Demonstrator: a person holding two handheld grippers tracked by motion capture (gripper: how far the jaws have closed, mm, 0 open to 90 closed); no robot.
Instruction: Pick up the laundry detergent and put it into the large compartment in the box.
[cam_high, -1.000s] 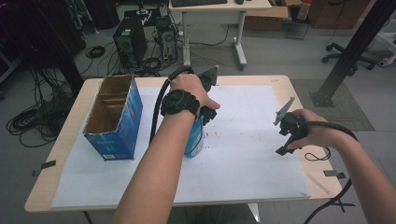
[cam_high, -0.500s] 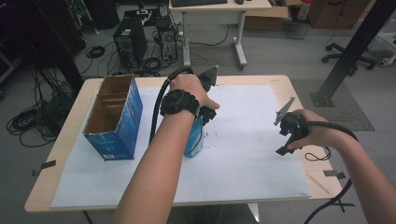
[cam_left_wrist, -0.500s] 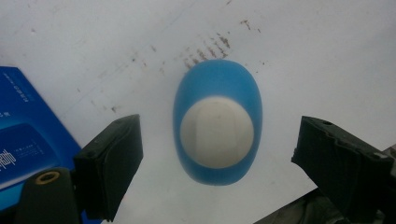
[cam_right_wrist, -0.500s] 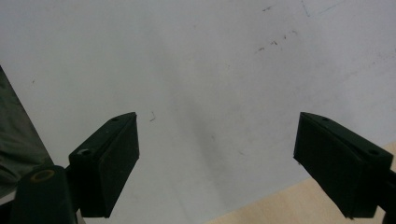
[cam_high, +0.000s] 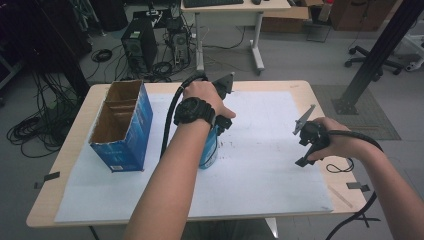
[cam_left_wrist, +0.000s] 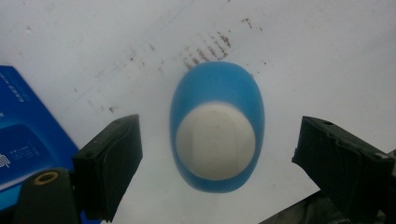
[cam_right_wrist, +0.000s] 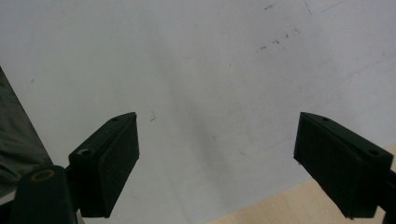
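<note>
Bottle (cam_left_wrist: 217, 128) stands ungrasped between the wide-open left tongs (cam_left_wrist: 217, 154), right tongs (cam_right_wrist: 217, 163) wide and empty, box (cam_high: 122, 125) unfilled.

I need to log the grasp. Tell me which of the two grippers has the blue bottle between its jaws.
The left gripper: the upright blue bottle with its white cap stands between its open jaws, untouched. The right gripper faces bare white paper.

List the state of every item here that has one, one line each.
Blue bottle: upright, white cap on, not gripped.
Left hand-held gripper: open, jaws either side of the bottle.
Right hand-held gripper: open, nothing between its jaws.
Blue carton: top open, standing on the white sheet.
</note>
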